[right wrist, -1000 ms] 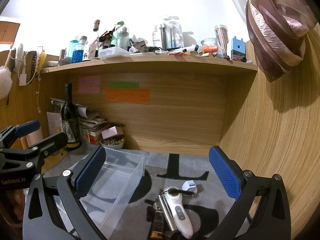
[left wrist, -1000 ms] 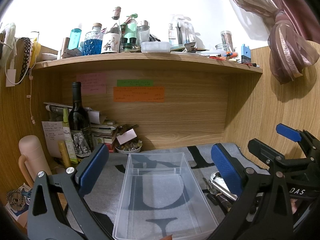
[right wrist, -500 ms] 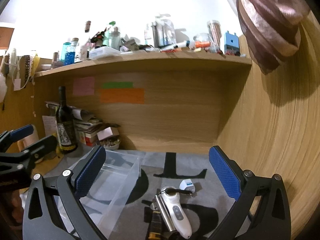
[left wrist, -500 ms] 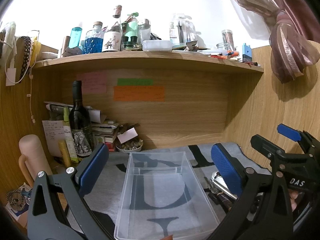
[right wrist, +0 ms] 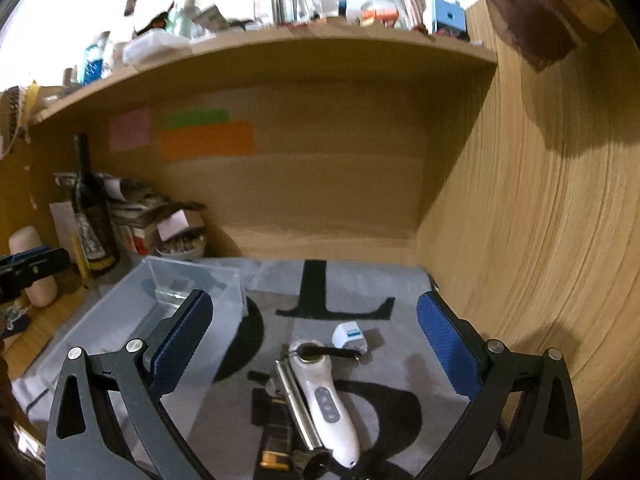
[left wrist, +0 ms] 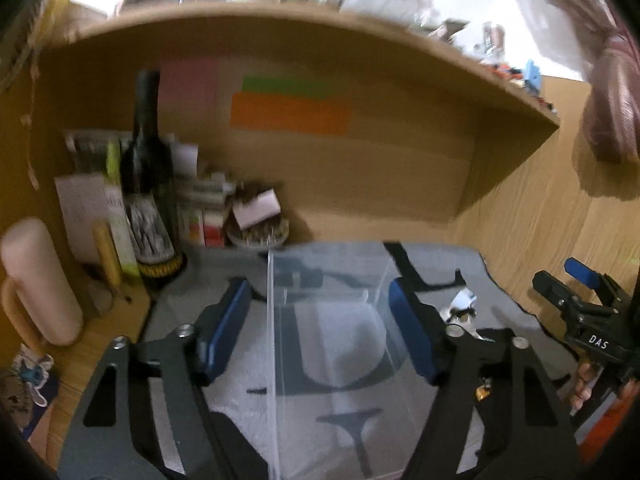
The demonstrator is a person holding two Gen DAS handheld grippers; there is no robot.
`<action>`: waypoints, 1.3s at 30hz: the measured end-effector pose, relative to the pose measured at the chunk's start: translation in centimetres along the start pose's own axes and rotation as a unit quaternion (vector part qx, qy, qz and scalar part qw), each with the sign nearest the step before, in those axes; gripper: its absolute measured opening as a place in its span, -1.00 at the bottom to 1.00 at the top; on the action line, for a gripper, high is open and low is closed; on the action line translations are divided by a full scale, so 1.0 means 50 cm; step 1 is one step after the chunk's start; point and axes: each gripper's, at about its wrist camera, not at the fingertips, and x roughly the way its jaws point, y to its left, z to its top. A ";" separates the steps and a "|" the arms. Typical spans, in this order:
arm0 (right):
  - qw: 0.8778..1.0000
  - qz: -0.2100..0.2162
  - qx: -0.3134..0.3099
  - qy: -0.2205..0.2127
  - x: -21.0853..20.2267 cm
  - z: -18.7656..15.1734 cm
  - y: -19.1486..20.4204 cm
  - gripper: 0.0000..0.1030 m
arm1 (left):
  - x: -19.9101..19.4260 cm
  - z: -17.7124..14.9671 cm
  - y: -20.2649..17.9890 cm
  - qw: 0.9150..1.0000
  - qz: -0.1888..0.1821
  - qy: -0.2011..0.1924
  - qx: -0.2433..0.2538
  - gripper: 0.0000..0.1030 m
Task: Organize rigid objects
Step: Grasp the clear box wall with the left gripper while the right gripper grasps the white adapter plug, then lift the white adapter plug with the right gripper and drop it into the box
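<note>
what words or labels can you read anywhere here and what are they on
"DAS": white letters on the black body of the right gripper, seen in the left wrist view.
Large dark letter shapes on the grey mat: only parts show, no word reads.
Wine bottle label, sticky notes, small white box: too blurred.

One clear plastic bin (right wrist: 192,292) on the bench. One white handheld device (right wrist: 324,396), one small white-and-blue box (right wrist: 349,336), one dark wine bottle (right wrist: 90,216), three sticky notes: pink (right wrist: 130,128), green (right wrist: 196,117), orange (right wrist: 208,140).
</note>
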 end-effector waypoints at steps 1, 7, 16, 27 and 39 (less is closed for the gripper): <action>1.000 -0.001 -0.003 0.008 0.008 -0.001 0.000 0.89 | 0.013 0.000 0.012 1.000 -0.001 0.013 -0.003 0.26; 0.998 0.004 -0.010 0.059 0.058 -0.007 -0.002 0.59 | 0.082 -0.015 0.059 0.996 0.009 0.088 0.005 -0.01; 0.991 0.005 0.009 0.133 0.145 -0.013 -0.027 0.25 | 0.167 -0.041 0.100 0.981 -0.017 0.193 -0.006 -0.52; 0.973 -0.009 0.026 0.228 0.278 -0.034 -0.071 -0.12 | 0.181 -0.049 0.088 0.972 -0.051 0.231 0.011 -0.78; 0.960 0.006 0.038 0.278 0.350 -0.069 -0.086 -0.33 | 0.185 -0.049 0.085 0.972 -0.040 0.233 0.010 -0.80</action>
